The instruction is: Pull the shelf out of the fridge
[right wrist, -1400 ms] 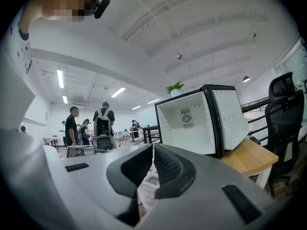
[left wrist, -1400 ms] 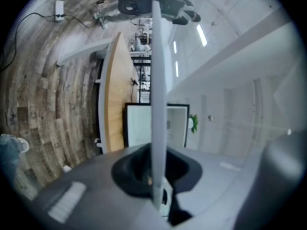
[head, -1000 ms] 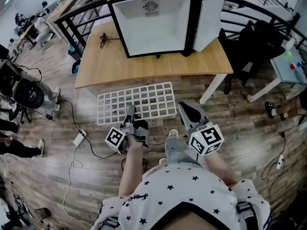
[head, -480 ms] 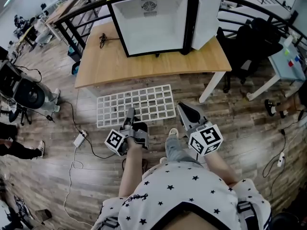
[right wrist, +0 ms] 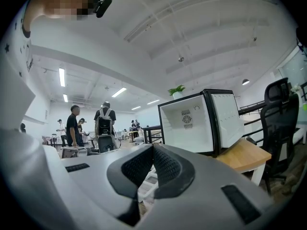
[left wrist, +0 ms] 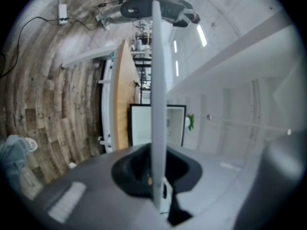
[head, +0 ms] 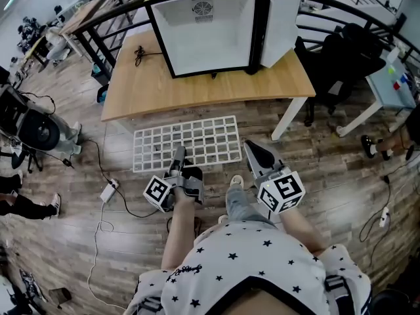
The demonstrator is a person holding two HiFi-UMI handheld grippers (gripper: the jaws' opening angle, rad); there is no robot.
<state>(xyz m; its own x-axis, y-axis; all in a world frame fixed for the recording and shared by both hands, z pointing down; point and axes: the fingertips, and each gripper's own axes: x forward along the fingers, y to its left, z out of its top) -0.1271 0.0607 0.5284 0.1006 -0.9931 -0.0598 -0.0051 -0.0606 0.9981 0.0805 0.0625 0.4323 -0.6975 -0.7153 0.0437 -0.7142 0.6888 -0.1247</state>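
Note:
The white wire grid shelf [head: 187, 141] is out of the fridge and is held flat in front of the wooden table [head: 197, 87]. My left gripper [head: 178, 153] is shut on its near edge. In the left gripper view the shelf [left wrist: 158, 71] shows edge-on as a thin white bar pinched between the jaws of that gripper [left wrist: 156, 178]. My right gripper [head: 253, 148] hangs shut and empty just right of the shelf, its tips [right wrist: 153, 148] meeting. The white mini fridge [head: 203, 28] stands on the table with its door [head: 283, 21] swung open and its inside bare.
A black office chair [head: 344, 51] stands right of the table. A power strip [head: 108, 191] and cables lie on the wood floor at the left. Black railings run behind the table. People stand far off at the left [right wrist: 76, 126].

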